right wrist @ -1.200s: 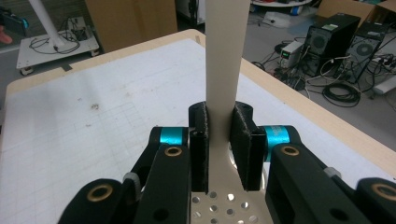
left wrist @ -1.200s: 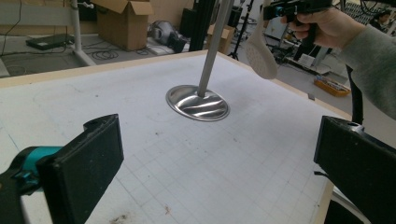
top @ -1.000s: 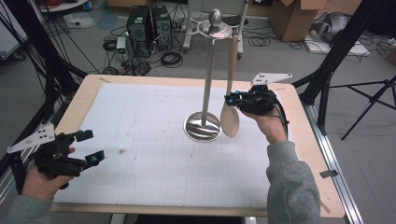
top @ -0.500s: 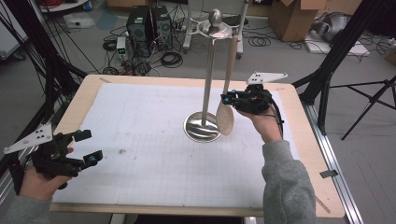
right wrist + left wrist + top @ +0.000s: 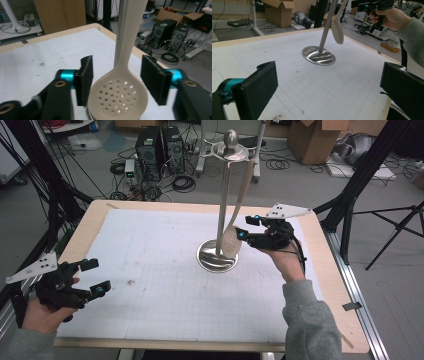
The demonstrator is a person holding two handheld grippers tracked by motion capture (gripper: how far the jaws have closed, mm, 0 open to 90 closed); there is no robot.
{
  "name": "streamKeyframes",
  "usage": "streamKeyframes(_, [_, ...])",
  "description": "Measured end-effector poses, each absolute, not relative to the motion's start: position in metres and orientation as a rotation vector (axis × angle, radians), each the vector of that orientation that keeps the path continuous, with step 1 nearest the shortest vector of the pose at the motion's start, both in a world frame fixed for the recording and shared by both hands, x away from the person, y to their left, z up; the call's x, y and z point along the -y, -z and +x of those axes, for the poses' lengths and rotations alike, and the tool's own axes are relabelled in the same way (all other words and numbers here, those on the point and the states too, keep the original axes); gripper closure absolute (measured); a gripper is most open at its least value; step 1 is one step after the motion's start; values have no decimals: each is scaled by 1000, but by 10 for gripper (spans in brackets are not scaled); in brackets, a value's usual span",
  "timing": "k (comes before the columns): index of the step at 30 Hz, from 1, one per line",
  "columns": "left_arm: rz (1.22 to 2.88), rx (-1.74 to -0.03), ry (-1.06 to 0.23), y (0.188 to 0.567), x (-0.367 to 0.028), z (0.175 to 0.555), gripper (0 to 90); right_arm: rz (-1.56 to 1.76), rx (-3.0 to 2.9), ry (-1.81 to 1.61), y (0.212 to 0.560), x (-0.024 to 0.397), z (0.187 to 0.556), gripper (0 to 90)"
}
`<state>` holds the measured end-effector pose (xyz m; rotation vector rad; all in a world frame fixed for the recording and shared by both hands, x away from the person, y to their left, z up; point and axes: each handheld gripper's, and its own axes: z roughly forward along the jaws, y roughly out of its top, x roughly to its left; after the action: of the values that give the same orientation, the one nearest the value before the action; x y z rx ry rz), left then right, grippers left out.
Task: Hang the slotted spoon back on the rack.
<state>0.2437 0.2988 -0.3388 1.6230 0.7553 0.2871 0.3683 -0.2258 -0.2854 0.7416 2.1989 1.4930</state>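
Left gripper (image 5: 87,279): jaws apart, empty, near left front corner of table (image 5: 150,330); keep parked.
Right gripper (image 5: 116,80): jaws just opened, flanking slotted spoon (image 5: 120,92) without pressing; withdraw straight back, avoid nudging bowl.
Slotted spoon: hanging from stand (image 5: 222,205), mid-table toward right edge.
Change: grip released; spoon hangs free.

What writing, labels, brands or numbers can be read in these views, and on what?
None can be read.
The cardboard boxes on the floor show no legible print.
The computer towers carry no readable badge; a small label on one in the right gripper view is too blurred.
The slotted spoon and the stand are unmarked.
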Motion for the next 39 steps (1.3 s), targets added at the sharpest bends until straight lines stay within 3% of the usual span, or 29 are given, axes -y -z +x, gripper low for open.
streamKeyframes(5, [1622, -751, -291, 339, -297, 245, 18, 733, -2156, -1505, 288, 230, 357, 243])
streamKeyframes(6, [1616, -751, -295, 338, -297, 246, 18, 737, -2152, -1524, 291, 232, 353, 177])
streamKeyframes(11, [1608, -750, -308, 340, -296, 248, 18, 744, -2123, -1589, 302, 241, 342, 110])
streamKeyframes(39, [1563, -742, -371, 342, -293, 255, 18, 817, -2019, -1654, 336, 312, 296, 95])
